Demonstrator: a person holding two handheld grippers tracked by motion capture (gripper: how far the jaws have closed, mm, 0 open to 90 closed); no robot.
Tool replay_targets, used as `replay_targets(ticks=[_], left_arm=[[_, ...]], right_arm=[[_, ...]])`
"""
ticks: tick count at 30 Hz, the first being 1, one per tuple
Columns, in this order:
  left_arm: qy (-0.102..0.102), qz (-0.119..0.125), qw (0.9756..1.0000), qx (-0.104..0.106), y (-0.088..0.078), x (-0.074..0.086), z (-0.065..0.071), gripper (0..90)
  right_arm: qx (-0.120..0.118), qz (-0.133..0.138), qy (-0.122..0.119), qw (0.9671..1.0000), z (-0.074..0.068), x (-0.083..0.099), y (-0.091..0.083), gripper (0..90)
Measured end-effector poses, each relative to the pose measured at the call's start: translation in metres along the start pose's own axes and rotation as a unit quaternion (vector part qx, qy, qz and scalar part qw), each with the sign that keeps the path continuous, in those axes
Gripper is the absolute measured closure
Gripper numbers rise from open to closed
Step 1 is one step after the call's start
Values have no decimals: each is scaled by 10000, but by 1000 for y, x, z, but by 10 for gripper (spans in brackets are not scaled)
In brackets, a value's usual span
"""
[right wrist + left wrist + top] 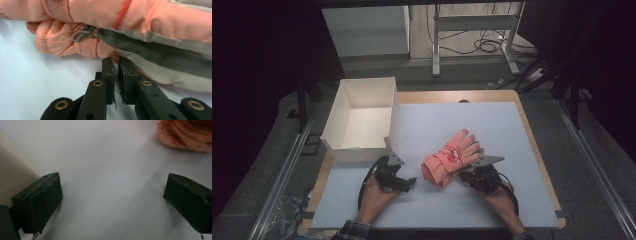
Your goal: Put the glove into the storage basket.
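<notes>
Plainly, no writing reads on the pink glove (pixel 451 157).

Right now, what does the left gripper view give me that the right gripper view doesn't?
Left gripper view: the left gripper with jaws wide apart over bare mat, and the white box wall at one side. Right gripper view: the right gripper, jaws nearly together at the glove's edge, plus a grey strap and small loop. Both: the pink glove and the white mat.
</notes>
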State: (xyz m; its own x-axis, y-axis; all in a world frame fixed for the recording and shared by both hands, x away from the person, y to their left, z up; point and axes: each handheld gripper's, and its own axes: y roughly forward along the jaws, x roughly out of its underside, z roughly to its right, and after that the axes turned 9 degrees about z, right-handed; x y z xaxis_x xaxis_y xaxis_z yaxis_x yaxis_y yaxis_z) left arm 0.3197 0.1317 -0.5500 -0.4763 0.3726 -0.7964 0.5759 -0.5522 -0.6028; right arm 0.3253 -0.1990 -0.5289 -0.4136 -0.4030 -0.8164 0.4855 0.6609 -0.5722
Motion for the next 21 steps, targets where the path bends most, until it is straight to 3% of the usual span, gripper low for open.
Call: replay_targets(ticks=[12,21], left_arm=[[8,-11,10000,-16,0,0,1,19],[0,-8,10000,-5,0,0,0,19]], right_arm=[[2,37,-77,10000,3,-9,16,860],[19,24,-209,9998,2,-5,9,825]])
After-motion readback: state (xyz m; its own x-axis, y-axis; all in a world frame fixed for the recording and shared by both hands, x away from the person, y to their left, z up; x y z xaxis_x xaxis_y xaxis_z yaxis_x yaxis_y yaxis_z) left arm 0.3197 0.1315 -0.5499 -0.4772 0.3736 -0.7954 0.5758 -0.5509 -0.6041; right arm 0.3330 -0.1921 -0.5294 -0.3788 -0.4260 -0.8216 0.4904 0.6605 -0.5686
